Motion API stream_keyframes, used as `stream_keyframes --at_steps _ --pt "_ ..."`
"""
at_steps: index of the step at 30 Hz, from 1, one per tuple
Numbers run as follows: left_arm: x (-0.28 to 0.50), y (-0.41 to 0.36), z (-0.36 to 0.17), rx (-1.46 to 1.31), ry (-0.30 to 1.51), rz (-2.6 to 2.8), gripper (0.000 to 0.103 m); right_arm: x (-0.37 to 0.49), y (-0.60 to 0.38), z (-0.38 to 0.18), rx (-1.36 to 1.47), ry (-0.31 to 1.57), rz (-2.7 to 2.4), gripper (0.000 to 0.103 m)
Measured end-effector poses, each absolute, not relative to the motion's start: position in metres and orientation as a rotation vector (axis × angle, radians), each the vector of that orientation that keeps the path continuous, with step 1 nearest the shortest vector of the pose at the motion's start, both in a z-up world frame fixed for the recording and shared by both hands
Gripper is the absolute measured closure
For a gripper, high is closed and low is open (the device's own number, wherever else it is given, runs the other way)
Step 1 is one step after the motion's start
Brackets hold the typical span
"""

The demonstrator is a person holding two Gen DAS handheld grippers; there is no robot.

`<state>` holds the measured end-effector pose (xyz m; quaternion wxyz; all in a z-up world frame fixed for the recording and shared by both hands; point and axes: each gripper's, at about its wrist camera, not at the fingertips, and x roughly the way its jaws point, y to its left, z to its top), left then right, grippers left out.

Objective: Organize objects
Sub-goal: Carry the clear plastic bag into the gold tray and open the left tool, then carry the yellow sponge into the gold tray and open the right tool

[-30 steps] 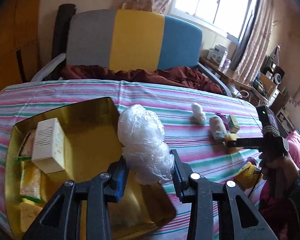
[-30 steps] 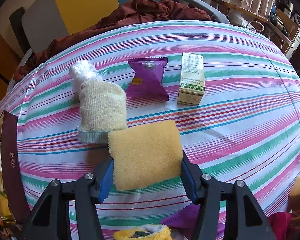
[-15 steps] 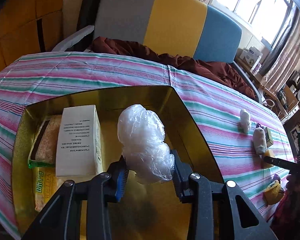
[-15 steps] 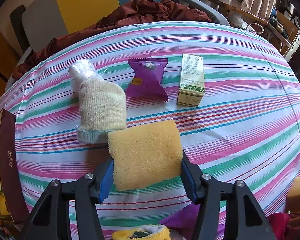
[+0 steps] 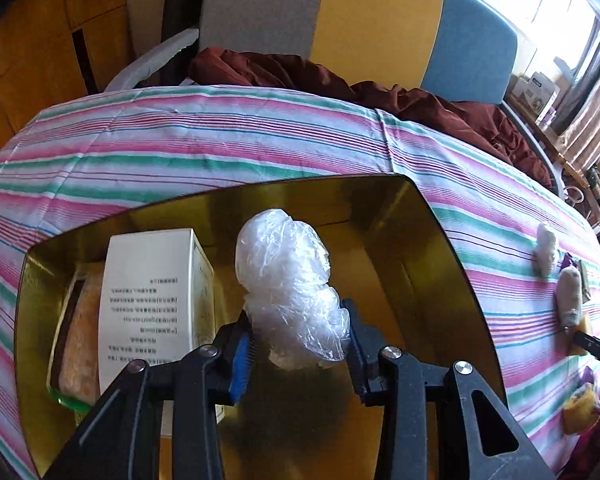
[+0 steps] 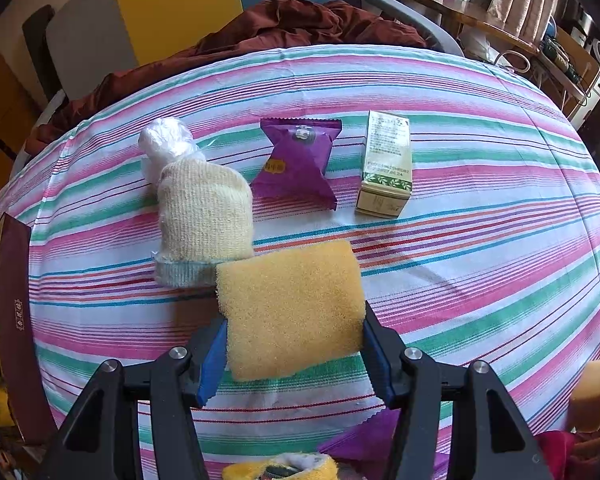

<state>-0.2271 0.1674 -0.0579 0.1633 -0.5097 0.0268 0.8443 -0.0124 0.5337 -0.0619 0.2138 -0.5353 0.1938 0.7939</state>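
We see the left gripper (image 5: 298,340) held above the gold box (image 5: 440,240), pointing forward and tilted down into it, its jaws closed on a crumpled plastic bag (image 5: 290,284). The bag hangs over the bare middle of the box, just right of the white carton (image 5: 148,300) that lies inside with a snack packet (image 5: 80,340) beneath it.

Well to the right of the box, the right gripper (image 6: 292,344) hovers level over the striped tablecloth (image 6: 480,240), its jaws clamped on a yellow sponge (image 6: 290,306). Beyond the sponge, on the cloth, lie a knitted sock (image 6: 204,216) touching a small plastic bundle (image 6: 164,144), a purple packet (image 6: 298,160) and a small green-and-white box (image 6: 386,164), each apart from the next.
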Motion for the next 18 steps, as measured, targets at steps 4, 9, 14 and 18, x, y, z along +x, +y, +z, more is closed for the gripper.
stream_keyframes --at_steps 4,9,14,18 --pt "-0.239 0.165 -0.061 -1.463 0.085 2.461 0.06 -0.012 0.533 -0.061 -1.483 0.539 2.201 0.044" --pt "-0.246 0.158 -0.062 -1.478 0.047 2.486 0.046 -0.013 0.534 -0.063 -1.482 0.541 2.202 0.044" --pt "-0.233 0.15 -0.05 -1.448 0.004 2.499 0.04 -0.012 0.536 -0.061 -1.47 0.55 2.203 0.044" --pt "-0.21 0.142 -0.035 -1.373 0.004 2.515 0.039 -0.009 0.533 -0.057 -1.452 0.551 2.217 0.044"
